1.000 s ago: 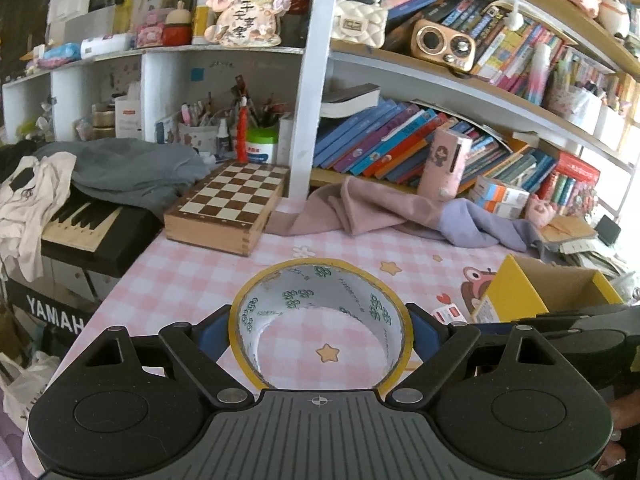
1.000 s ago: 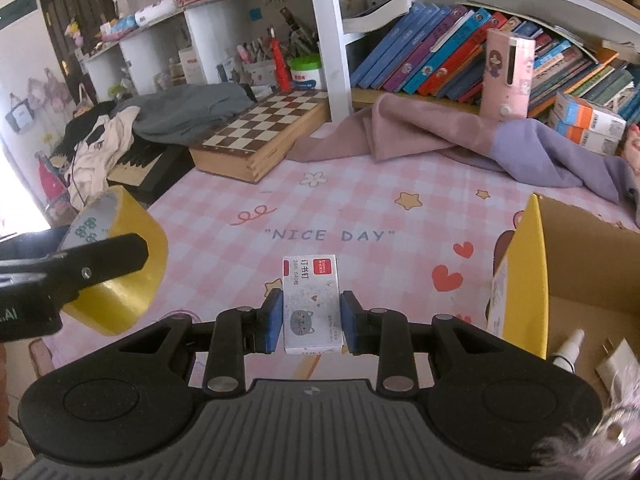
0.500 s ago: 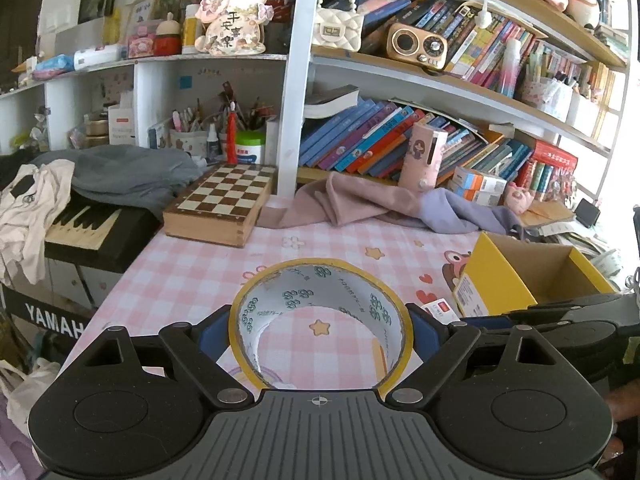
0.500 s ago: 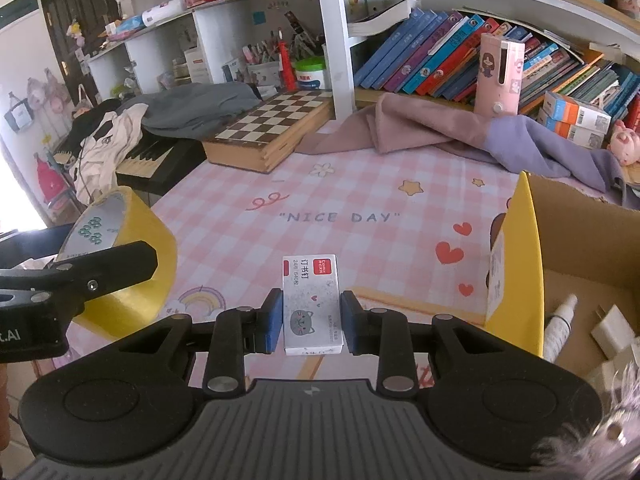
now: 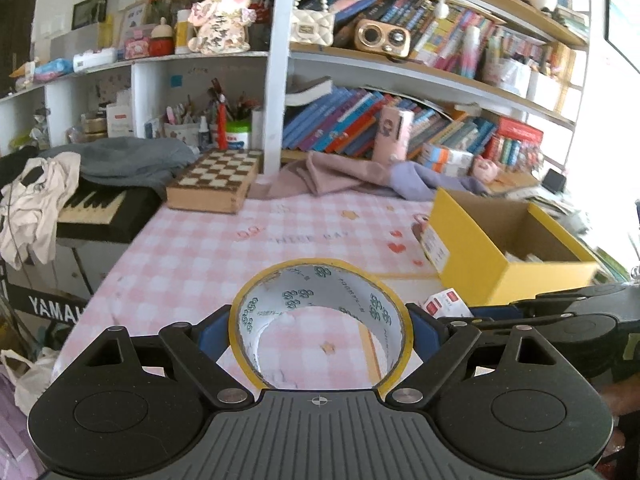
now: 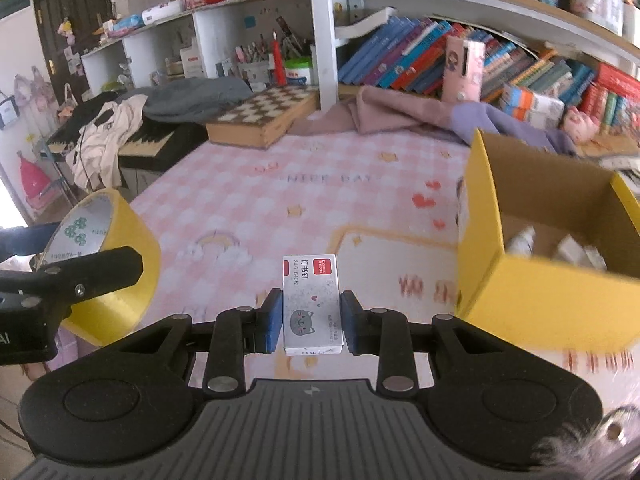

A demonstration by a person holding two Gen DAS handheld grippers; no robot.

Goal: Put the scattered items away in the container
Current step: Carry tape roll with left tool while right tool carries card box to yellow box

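Note:
My left gripper (image 5: 320, 330) is shut on a wide yellow tape roll (image 5: 320, 280), its blue pads pressing both sides of the ring above the pink checked tablecloth. The same tape roll (image 6: 112, 272) shows at the left of the right wrist view. My right gripper (image 6: 311, 320) is shut on a small white staple box (image 6: 311, 300) with a red label and a cat drawing. The yellow cardboard box (image 6: 532, 300) stands open just to its right, with a small bottle and white items inside. From the left wrist view the yellow box (image 5: 472, 248) lies ahead to the right.
A wooden chessboard case (image 5: 216, 184) and crumpled pink and purple cloths (image 5: 360, 176) lie at the table's far side under bookshelves. A keyboard piano (image 5: 92, 208) draped with clothes stands off the table's left edge.
Both grippers have pulled back and swung toward the yellow box, which now looms larger and closer on the right. The tape roll and staple box stay gripped.

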